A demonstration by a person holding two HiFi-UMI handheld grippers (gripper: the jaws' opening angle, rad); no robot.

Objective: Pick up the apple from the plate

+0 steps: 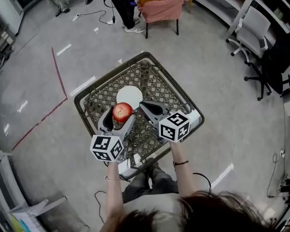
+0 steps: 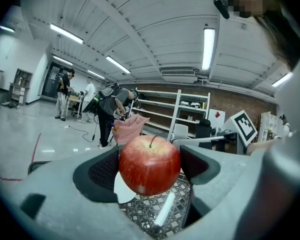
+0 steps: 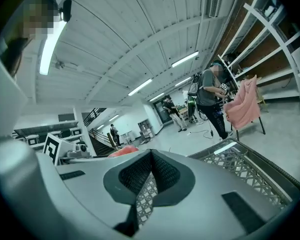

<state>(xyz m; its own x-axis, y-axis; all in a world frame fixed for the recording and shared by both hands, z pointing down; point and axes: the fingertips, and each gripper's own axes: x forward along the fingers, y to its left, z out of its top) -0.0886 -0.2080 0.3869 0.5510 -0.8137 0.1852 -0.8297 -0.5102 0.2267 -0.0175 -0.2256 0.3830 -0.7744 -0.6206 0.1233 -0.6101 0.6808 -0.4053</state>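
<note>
Nearest you, your left gripper (image 1: 120, 119) has its jaws clamped on the sides of the glossy red apple (image 1: 122, 111), stem up, held above the mesh. Just to its right, your right gripper (image 1: 146, 106) holds nothing, its jaws drawn to a narrow slit with the pads meeting at the top. Just beyond the apple, the round white plate (image 1: 130, 96) lies bare on the square dark wire-mesh table (image 1: 108, 77). Far off stands a chair draped in pink cloth (image 1: 162, 4).
</note>
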